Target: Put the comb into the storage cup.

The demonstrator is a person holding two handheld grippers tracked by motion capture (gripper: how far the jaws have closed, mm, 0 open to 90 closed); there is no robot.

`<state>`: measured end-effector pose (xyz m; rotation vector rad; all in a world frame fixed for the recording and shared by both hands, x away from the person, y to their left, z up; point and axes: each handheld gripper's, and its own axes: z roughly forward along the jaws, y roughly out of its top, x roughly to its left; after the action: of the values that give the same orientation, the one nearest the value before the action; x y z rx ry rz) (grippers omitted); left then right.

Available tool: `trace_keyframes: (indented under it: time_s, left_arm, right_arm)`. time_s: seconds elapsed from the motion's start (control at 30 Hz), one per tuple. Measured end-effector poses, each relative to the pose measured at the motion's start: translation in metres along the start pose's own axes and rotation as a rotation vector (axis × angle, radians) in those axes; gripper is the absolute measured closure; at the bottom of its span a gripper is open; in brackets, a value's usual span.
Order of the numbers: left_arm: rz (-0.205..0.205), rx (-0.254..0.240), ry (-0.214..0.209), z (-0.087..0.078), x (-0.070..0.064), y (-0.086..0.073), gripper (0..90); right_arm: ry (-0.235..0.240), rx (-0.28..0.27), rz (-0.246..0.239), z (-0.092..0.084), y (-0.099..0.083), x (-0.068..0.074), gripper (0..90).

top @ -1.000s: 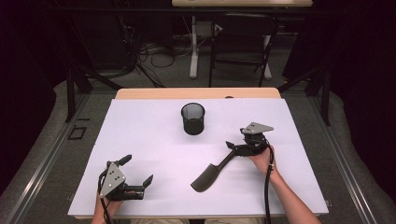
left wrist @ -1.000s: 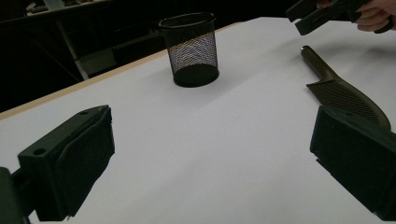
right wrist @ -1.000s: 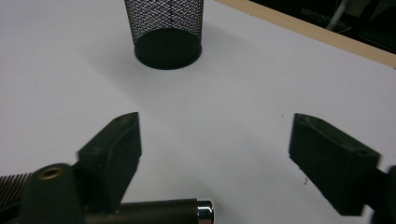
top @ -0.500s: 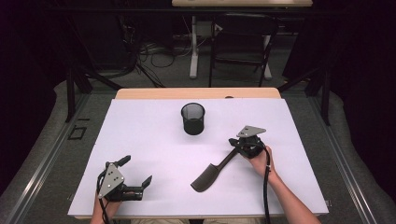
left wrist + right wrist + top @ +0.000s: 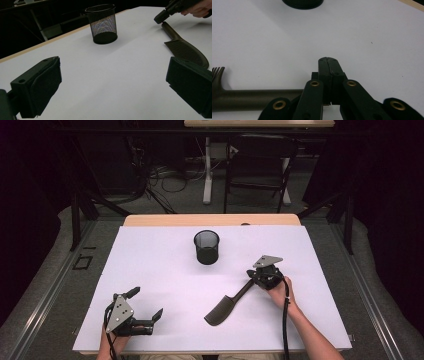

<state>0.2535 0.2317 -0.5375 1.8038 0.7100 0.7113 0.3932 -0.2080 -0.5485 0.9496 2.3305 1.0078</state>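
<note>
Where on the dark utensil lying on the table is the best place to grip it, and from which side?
Probably the utensil is best taken by its handle, around mid-length, coming straight down from above with the jaws across its width. The handle is narrow and straight, while the ribbed head is broad and lies flat on the table.

I brought the right gripper (image 5: 251, 279) down from its open hover onto the far end of the spatula's handle (image 5: 242, 290), and its jaws closed fully there, pads meeting. Whether they pinched the handle tip, I couldn't tell. The spatula itself hadn't shifted.
</note>
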Motion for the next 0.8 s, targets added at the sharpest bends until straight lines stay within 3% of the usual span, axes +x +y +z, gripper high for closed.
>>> trace_keyframes:
  time_s: [0.8]
  left_arm:
    - [0.002,0.006,-0.002,-0.0001,-0.0002,0.0000,0.3]
  right_arm:
    - [0.005,0.129,0.024,-0.0060,-0.0025,-0.0025,90.0]
